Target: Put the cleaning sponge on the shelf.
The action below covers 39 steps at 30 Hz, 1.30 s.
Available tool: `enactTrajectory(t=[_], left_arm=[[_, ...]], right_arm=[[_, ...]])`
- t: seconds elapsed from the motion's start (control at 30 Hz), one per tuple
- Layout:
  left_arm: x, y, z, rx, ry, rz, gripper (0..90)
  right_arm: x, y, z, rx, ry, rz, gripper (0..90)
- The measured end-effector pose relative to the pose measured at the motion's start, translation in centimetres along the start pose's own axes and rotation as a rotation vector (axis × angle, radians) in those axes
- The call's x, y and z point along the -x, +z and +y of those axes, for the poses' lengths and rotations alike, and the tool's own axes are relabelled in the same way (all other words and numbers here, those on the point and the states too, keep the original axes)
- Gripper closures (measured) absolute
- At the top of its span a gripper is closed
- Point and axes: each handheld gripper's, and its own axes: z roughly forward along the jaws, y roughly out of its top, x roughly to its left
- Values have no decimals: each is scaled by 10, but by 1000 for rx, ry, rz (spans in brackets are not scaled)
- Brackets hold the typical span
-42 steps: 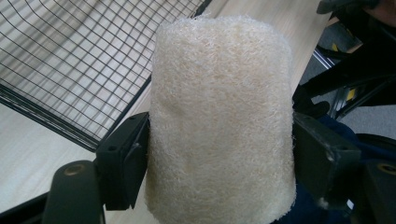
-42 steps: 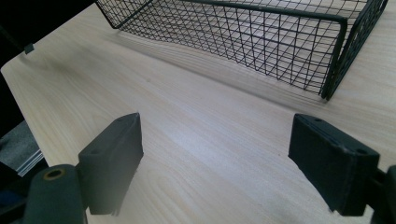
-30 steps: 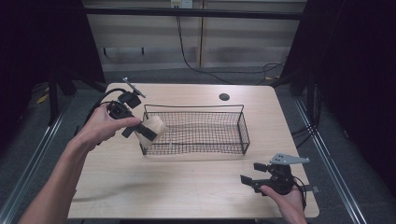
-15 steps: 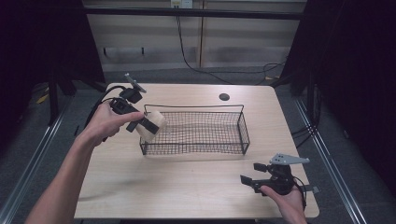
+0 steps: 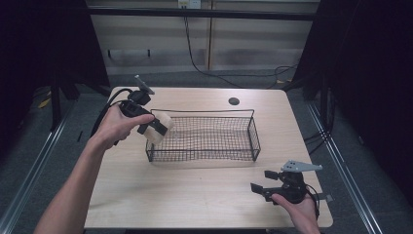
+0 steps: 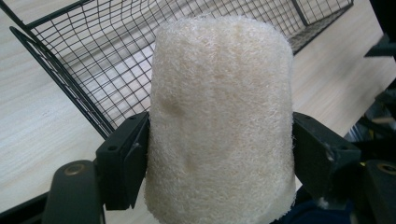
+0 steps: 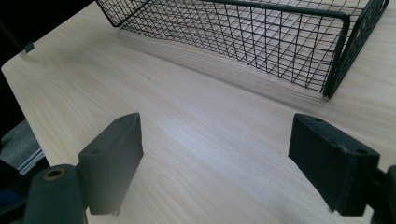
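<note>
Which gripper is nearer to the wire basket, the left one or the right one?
Left. The left gripper holds a cream loofah piece over the left end of the wire basket. The right gripper is open above the table's near right corner, apart from the basket.

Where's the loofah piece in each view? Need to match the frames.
High view: the loofah piece sits left of centre, in the left gripper, over the wire basket's left end.
Left gripper view: it takes up the centre, clamped between both jaws.
Right gripper view: not in it; the right gripper stands open over the table.
Shared landmark: the wire basket.
</note>
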Motion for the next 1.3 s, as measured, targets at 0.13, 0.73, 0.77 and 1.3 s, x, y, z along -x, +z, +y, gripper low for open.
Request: enactTrajectory(t=[0.13, 0.73, 0.77, 1.3], left_arm=[[0, 4, 4, -2, -24, 20, 260], [4, 28, 14, -27, -122, 99, 260], [6, 31, 15, -28, -127, 102, 260], [18, 58, 22, -70, -176, 204, 260]], right_arm=[[0, 0, 0, -2, 2, 0, 173], [0, 0, 0, -6, 6, 0, 173], [0, 0, 0, -5, 5, -1, 173], [0, 0, 0, -7, 6, 1, 172]])
